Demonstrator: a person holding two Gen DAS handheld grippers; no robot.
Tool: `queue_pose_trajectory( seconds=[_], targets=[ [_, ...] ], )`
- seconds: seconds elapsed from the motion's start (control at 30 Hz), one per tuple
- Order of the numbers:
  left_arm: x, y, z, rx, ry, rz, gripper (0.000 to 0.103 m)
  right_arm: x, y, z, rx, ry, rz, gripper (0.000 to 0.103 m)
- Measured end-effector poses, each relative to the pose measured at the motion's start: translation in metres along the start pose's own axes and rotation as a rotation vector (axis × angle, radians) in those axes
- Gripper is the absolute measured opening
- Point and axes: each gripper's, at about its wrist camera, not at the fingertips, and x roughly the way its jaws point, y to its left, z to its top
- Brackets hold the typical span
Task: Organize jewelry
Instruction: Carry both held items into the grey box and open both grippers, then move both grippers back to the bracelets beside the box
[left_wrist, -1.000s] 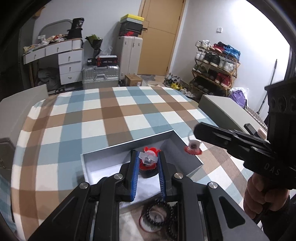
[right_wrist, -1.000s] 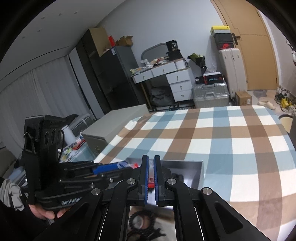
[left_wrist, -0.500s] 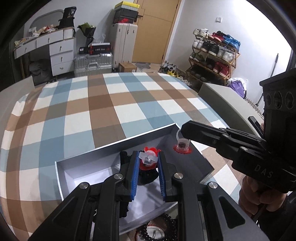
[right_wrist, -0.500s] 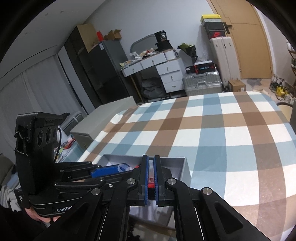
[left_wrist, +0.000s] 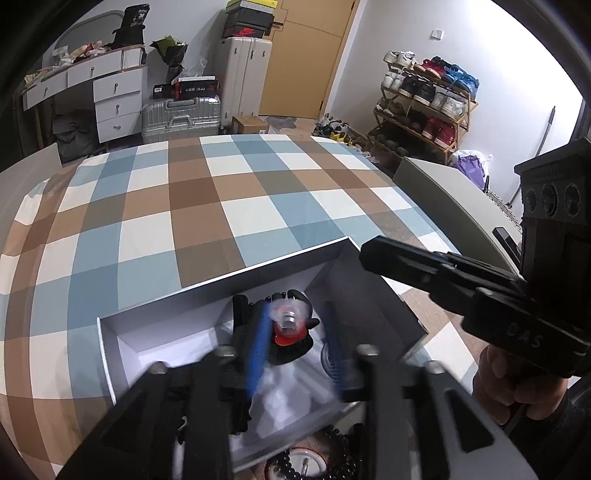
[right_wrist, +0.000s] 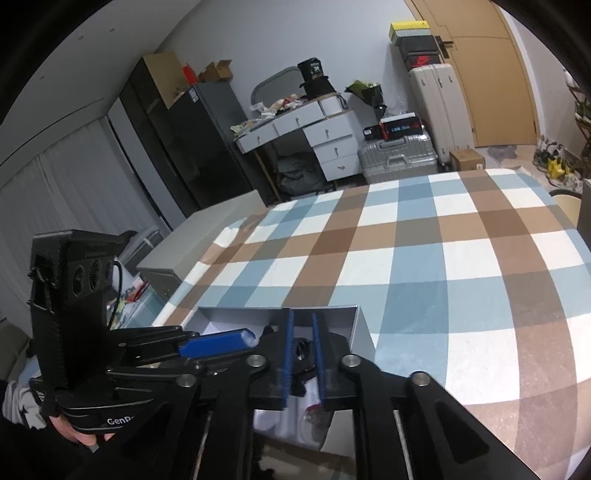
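A grey open box (left_wrist: 229, 291) sits on the checked tablecloth; it also shows in the right wrist view (right_wrist: 364, 328). My left gripper (left_wrist: 297, 343) is open over the box, its blue pads blurred. A red and clear jewelry piece (left_wrist: 290, 326) lies on a dark holder in the box between the pads. My right gripper (right_wrist: 303, 350) is open above the box's right part, with a dark ring-like piece (right_wrist: 304, 350) below it. A second clear and red piece (right_wrist: 314, 413) lies on white paper in the box. A black bead bracelet (left_wrist: 295, 461) lies in front of the box.
The checked tablecloth (left_wrist: 207, 206) covers the table beyond the box. Grey cases stand at the table's right (left_wrist: 450, 199) and left (right_wrist: 199, 243) sides. Suitcases, a desk and a shoe rack stand farther back in the room.
Both grippers have opened. The left let go of the red and clear piece, which now rests in the box. The right gripper's small red piece is no longer between its pads.
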Motion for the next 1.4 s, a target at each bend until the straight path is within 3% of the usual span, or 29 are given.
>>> queue_pose_trajectory(
  seconds=[0.03, 0.1, 0.27, 0.57, 0.7, 0.8, 0.93, 1.03, 1.3, 1.4],
  targets=[
    [-0.003, 0.000, 0.000, 0.000, -0.012, 0.004, 0.045, -0.003, 0.001, 0.000, 0.001, -0.007, -0.001, 0.022],
    [-0.010, -0.001, -0.001, 0.001, -0.035, 0.002, 0.051, -0.011, 0.004, 0.000, -0.001, -0.023, -0.004, 0.029],
    [-0.023, -0.005, -0.005, 0.009, -0.062, 0.026, 0.052, -0.029, 0.011, -0.002, -0.002, -0.054, -0.013, 0.051],
    [-0.046, -0.007, -0.015, 0.002, -0.114, 0.090, 0.056, -0.053, 0.028, -0.014, -0.031, -0.067, -0.032, 0.074],
    [-0.058, 0.000, -0.021, -0.040, -0.161, 0.134, 0.071, -0.060, 0.039, -0.023, -0.057, -0.055, -0.042, 0.078],
    [-0.064, 0.005, -0.030, -0.069, -0.185, 0.148, 0.072, -0.064, 0.045, -0.032, -0.065, -0.046, -0.044, 0.082],
    [-0.064, 0.010, -0.044, -0.109, -0.174, 0.181, 0.083, -0.063, 0.053, -0.048, -0.079, -0.004, -0.047, 0.084],
    [-0.064, 0.014, -0.056, -0.141, -0.156, 0.190, 0.083, -0.057, 0.057, -0.063, -0.091, 0.043, -0.043, 0.084],
    [-0.071, 0.021, -0.089, -0.177, -0.152, 0.311, 0.098, -0.037, 0.064, -0.101, -0.107, 0.163, -0.052, 0.084],
    [-0.075, 0.025, -0.101, -0.188, -0.149, 0.324, 0.100, -0.028, 0.063, -0.109, -0.095, 0.201, -0.053, 0.084]
  ],
)
